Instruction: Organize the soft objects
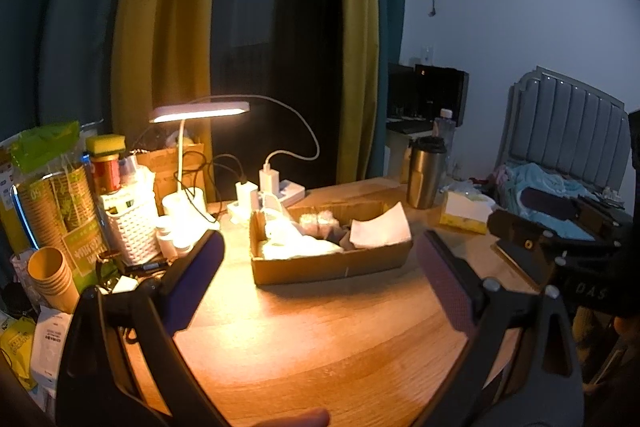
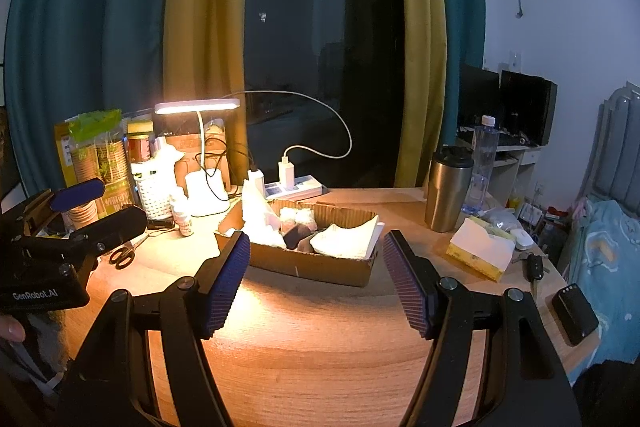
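Cardboard box (image 2: pixel 304 263) sits mid-desk (image 2: pixel 320 347) w/ soft white cloths (image 2: pixel 344 243) & dark items inside, lit by desk lamp (image 2: pixel 198 105). Left claw (image 1: pixel 320 275) & right claw (image 2: pixel 316 279) both wide open, nothing held, hovering just short of box.

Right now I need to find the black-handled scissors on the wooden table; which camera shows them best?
The right wrist view: the black-handled scissors lie in plain lamplight beside the white woven basket. In the left wrist view I cannot make them out among the clutter.
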The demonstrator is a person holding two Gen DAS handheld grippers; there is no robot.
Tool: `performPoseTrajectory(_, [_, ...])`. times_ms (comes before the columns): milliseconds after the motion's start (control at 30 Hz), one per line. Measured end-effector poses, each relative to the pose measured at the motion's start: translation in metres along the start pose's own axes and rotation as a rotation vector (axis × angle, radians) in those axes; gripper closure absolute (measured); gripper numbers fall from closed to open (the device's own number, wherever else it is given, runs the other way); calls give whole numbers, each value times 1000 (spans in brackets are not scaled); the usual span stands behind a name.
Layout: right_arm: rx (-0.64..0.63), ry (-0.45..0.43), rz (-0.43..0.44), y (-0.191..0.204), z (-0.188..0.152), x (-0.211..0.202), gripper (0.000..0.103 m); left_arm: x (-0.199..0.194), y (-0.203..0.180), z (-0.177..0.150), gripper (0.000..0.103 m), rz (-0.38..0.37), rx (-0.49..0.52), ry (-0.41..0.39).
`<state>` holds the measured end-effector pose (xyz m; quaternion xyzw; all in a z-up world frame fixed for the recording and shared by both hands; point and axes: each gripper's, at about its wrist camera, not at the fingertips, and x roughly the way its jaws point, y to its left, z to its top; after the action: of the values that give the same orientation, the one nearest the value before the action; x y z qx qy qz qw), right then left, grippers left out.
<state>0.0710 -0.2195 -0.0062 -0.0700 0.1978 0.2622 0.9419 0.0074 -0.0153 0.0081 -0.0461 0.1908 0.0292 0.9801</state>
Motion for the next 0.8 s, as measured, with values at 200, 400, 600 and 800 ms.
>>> performPoseTrajectory(200, [-1,-2,-1,1,1,0,31,-4,2,2,5,3,0,-7])
performPoseTrajectory(400, [-1,-6,-6,-1,3,-2,31,-4,1,3,5,0,2,-11])
performPoseTrajectory(600, [0,-7,-10,-3,3,-3,31,-5,0,4,5,-3,3,-12])
performPoseTrajectory(800, [-1,-10,-11,-4,3,-3,31,-7,-1,5,5,-4,4,-17])
